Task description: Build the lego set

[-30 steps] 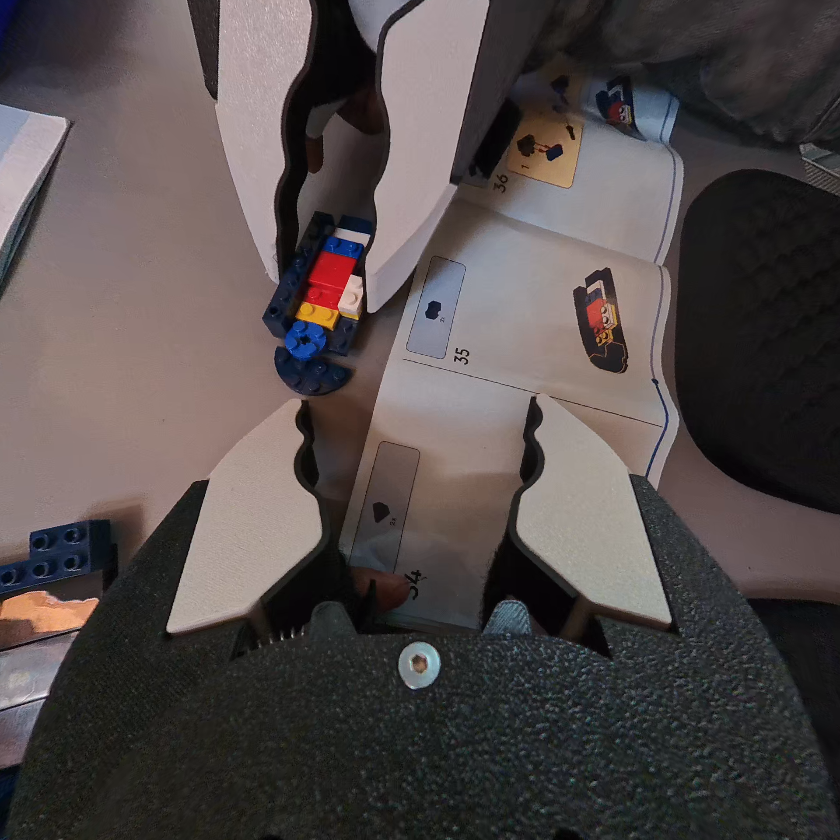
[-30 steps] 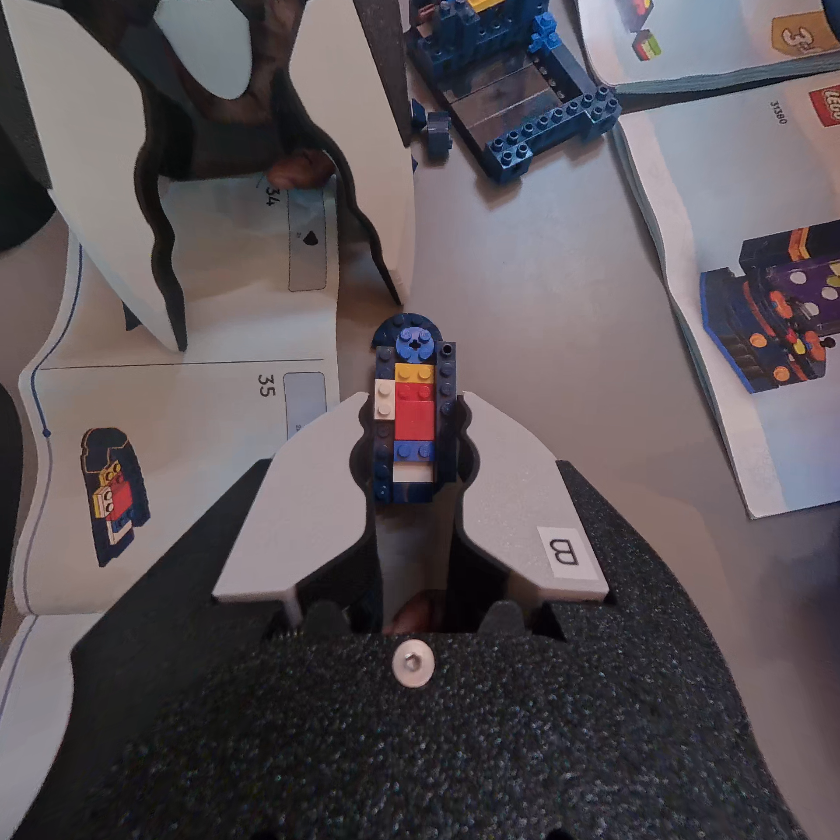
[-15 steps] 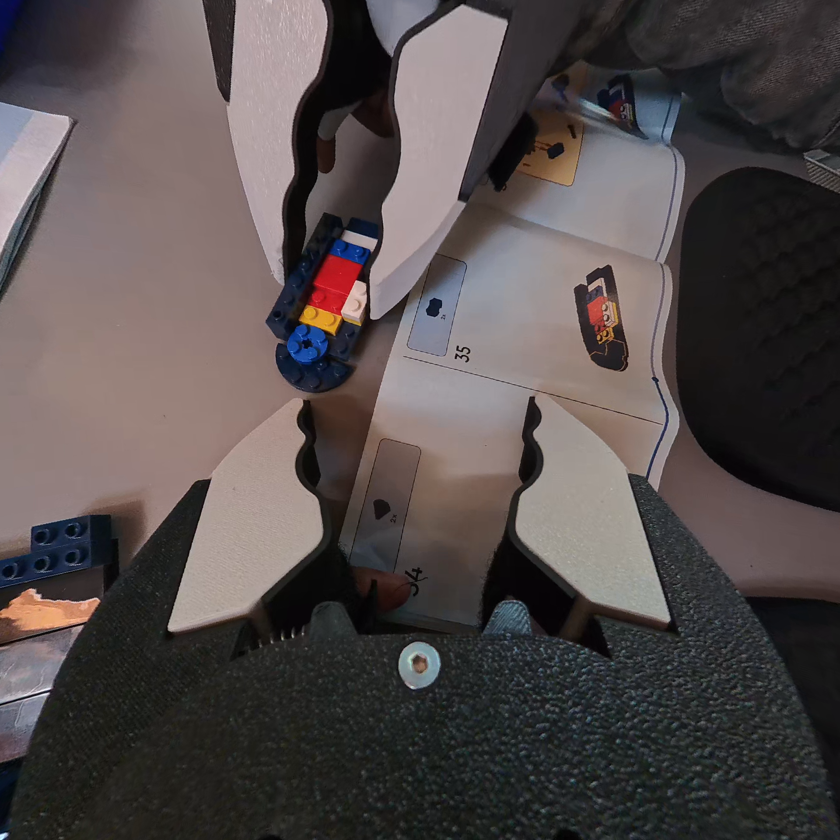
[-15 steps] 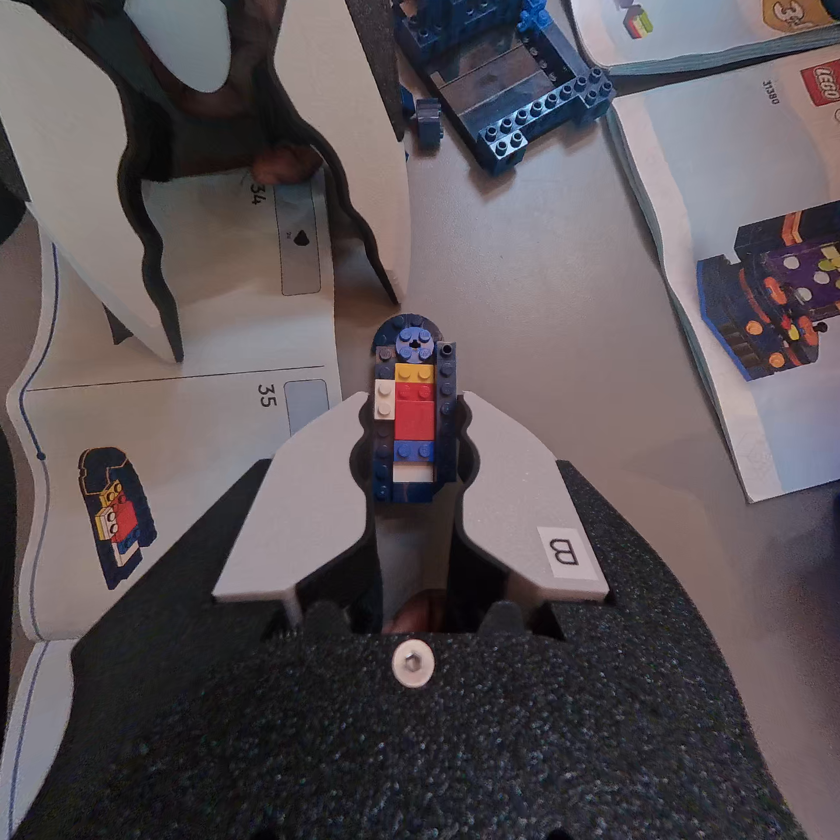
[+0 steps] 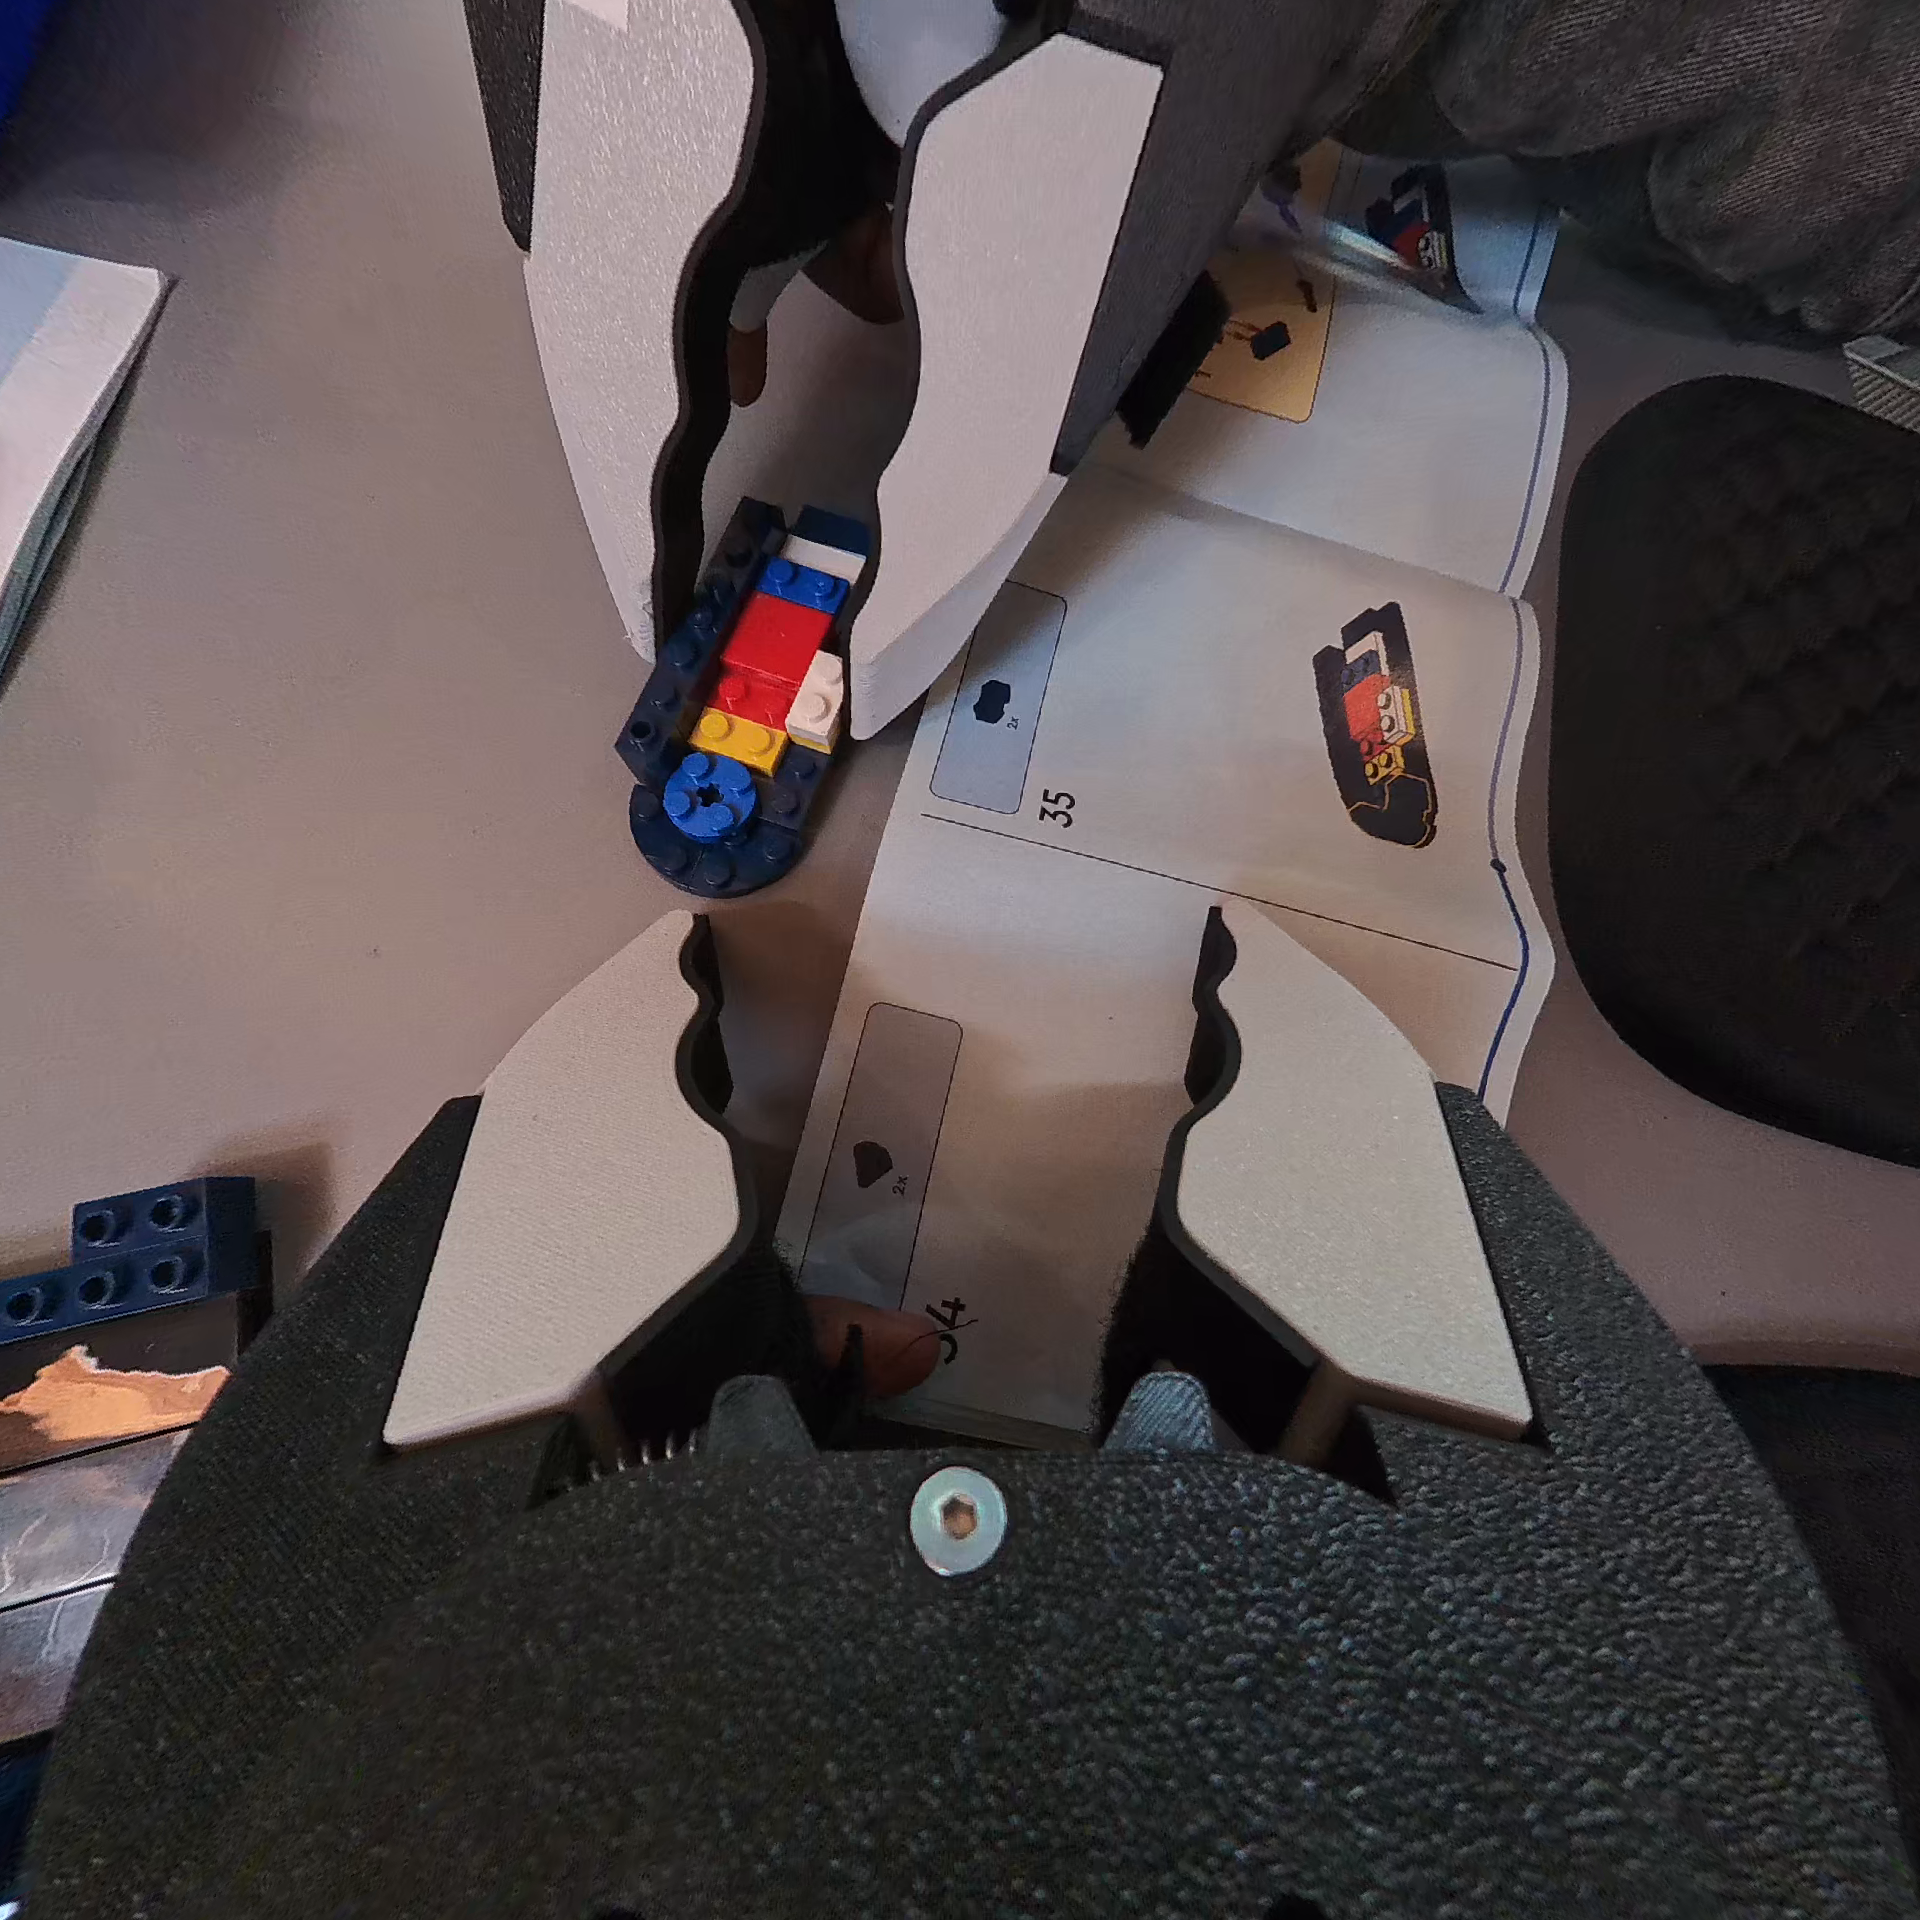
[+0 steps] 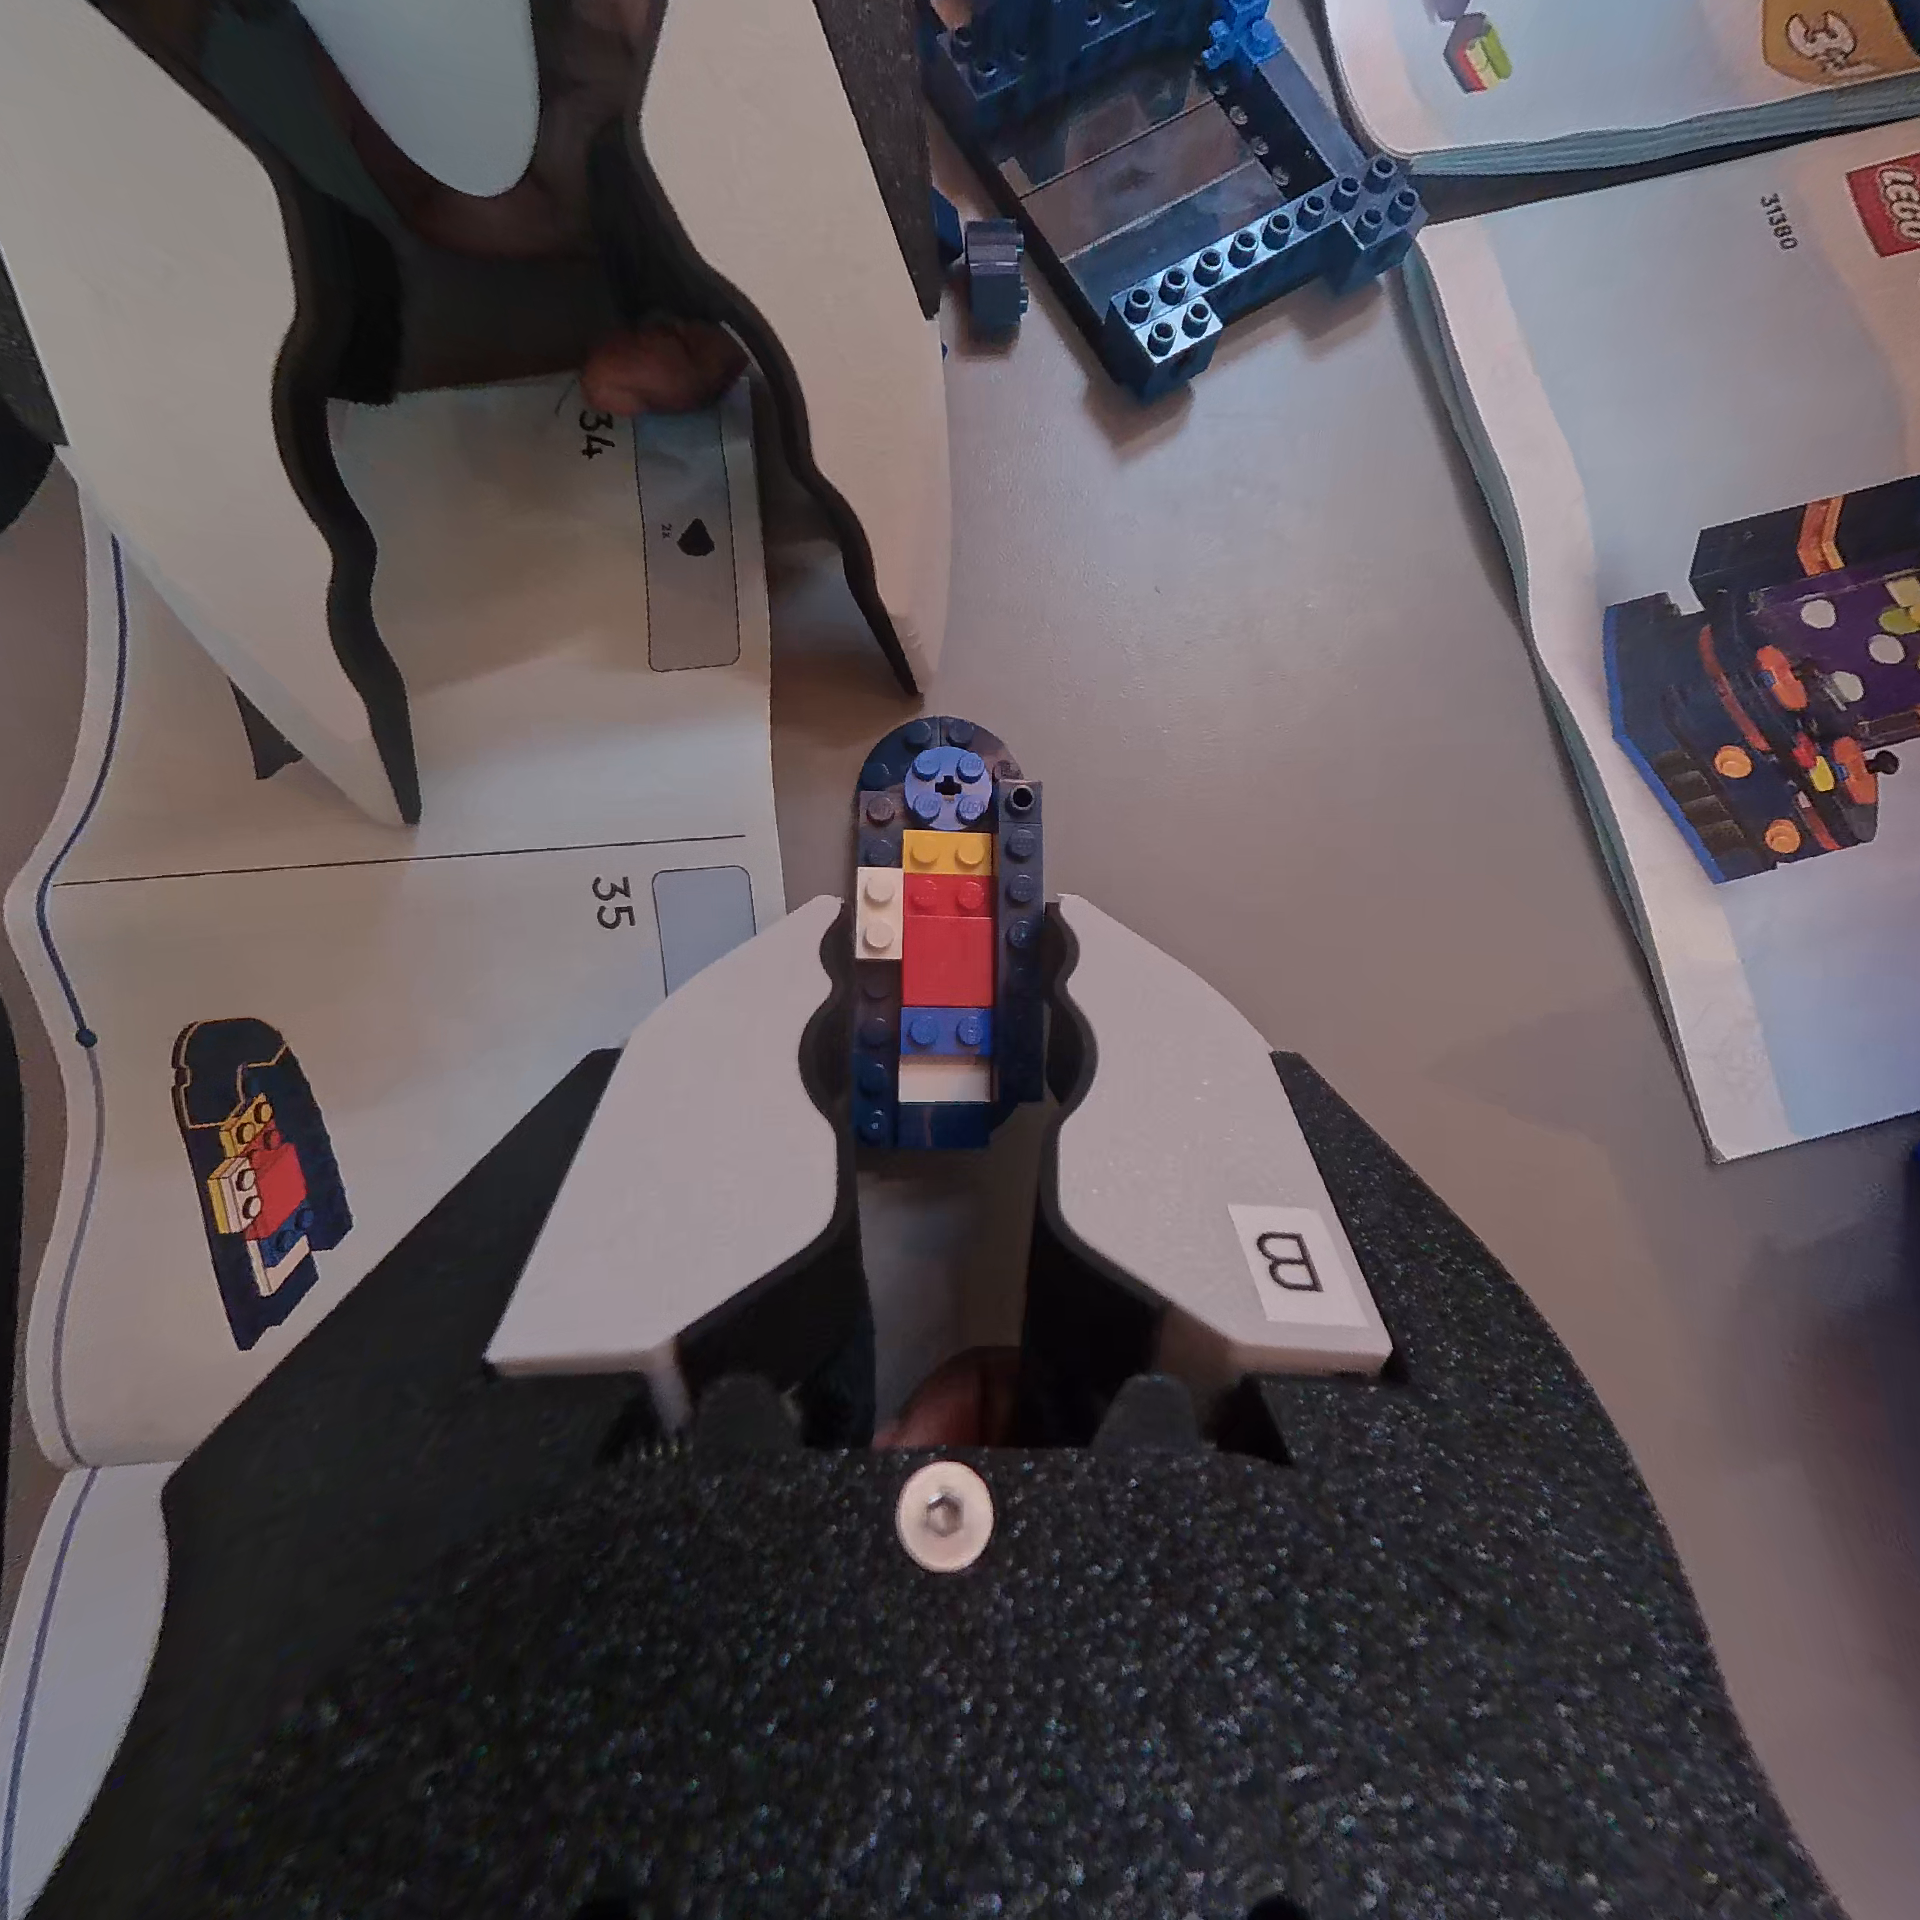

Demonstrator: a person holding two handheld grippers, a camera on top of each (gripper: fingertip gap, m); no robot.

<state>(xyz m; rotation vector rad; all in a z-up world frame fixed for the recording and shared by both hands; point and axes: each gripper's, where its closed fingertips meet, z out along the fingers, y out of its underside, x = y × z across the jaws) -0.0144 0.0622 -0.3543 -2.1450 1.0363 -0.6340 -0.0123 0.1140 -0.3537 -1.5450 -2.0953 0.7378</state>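
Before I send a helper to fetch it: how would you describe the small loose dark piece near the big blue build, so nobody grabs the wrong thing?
Find the big dark-blue brick frame at the far side of the grey table. Just off its left corner lies a lone small dark-blue piece. Unlike the frame and the colourful brick model in the right gripper, it is a single, unattached part.

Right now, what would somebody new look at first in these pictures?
Probably the little brick model, dark blue with red, yellow and white bricks, gripped between the right gripper's fingers over the grey table. Next, the open booklet beside it, under the wide-open, empty left gripper.
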